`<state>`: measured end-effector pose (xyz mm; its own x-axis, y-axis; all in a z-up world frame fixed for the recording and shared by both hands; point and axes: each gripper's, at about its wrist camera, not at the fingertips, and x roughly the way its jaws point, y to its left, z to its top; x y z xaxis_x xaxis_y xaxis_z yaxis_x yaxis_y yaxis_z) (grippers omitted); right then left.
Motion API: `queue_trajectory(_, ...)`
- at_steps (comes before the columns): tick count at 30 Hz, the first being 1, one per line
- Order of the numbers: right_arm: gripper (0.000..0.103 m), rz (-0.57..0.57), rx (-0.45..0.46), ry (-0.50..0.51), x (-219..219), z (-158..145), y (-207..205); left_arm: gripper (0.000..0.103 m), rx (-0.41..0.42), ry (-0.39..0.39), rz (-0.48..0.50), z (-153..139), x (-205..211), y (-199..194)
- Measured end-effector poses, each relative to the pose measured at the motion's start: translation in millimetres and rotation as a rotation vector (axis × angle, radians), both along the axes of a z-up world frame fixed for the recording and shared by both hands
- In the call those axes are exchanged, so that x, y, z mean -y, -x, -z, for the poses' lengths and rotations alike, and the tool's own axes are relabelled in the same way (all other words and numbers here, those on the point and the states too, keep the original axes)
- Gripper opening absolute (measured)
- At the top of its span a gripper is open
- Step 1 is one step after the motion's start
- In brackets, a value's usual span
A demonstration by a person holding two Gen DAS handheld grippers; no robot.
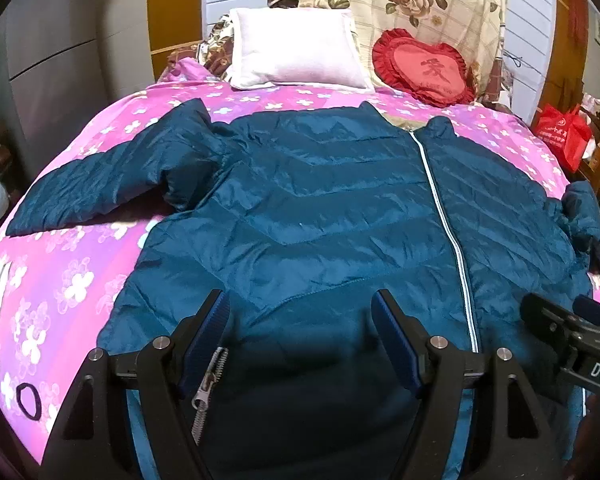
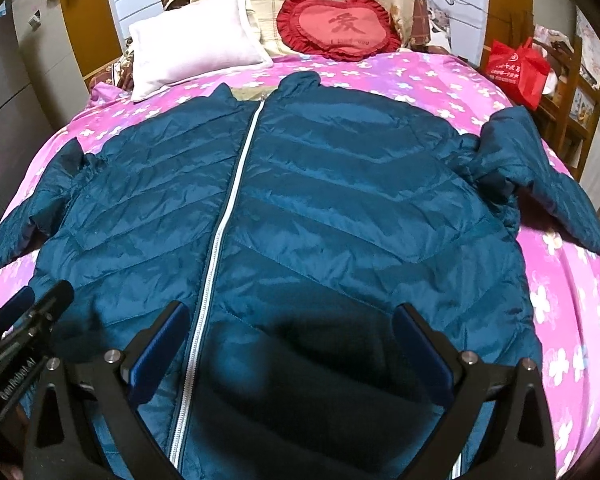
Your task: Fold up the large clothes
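On the pink floral bedspread [image 1: 60, 264] we found the teal puffer jacket [image 1: 320, 200] spread flat, zipped. Left gripper [image 1: 300, 320] and right gripper [image 2: 292, 332] hovered spread, empty, above its hem. We judged slick fabric could slip.

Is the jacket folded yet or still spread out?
Spread out. The jacket lies flat on the bedspread, front up, zipper closed, both sleeves out sideways.
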<state>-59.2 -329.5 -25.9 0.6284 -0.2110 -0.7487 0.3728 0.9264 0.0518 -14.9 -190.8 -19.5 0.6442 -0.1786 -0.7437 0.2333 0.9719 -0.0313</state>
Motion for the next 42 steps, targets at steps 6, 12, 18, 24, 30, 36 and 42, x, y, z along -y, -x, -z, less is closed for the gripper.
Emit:
queue_trajectory(6,0.103,-0.030,-0.001,-0.005,-1,4,-8,0.047,0.012,-0.015,-0.015,-1,0,-3)
queue_trajectory(12,0.103,-0.062,0.000,-0.007,-5,7,-17,0.047,0.007,0.003,-0.049,-2,-8,-7)
queue_trajectory(18,0.103,-0.085,0.009,0.000,-12,10,-21,0.047,0.002,-0.004,-0.061,0,-8,-8)
queue_trajectory(24,0.103,-0.081,0.005,-0.009,-12,15,-21,0.047,-0.006,-0.003,-0.056,3,-7,-10)
queue_trajectory(30,0.103,-0.050,0.010,-0.002,-7,13,-19,0.047,-0.007,-0.005,-0.040,7,-5,-11)
queue_trajectory(36,0.103,-0.032,0.010,-0.006,-7,15,-20,0.047,-0.002,0.007,-0.032,4,-8,-10)
queue_trajectory(42,0.103,-0.048,0.010,-0.013,-13,18,-24,0.047,-0.027,0.018,-0.041,6,-15,-15)
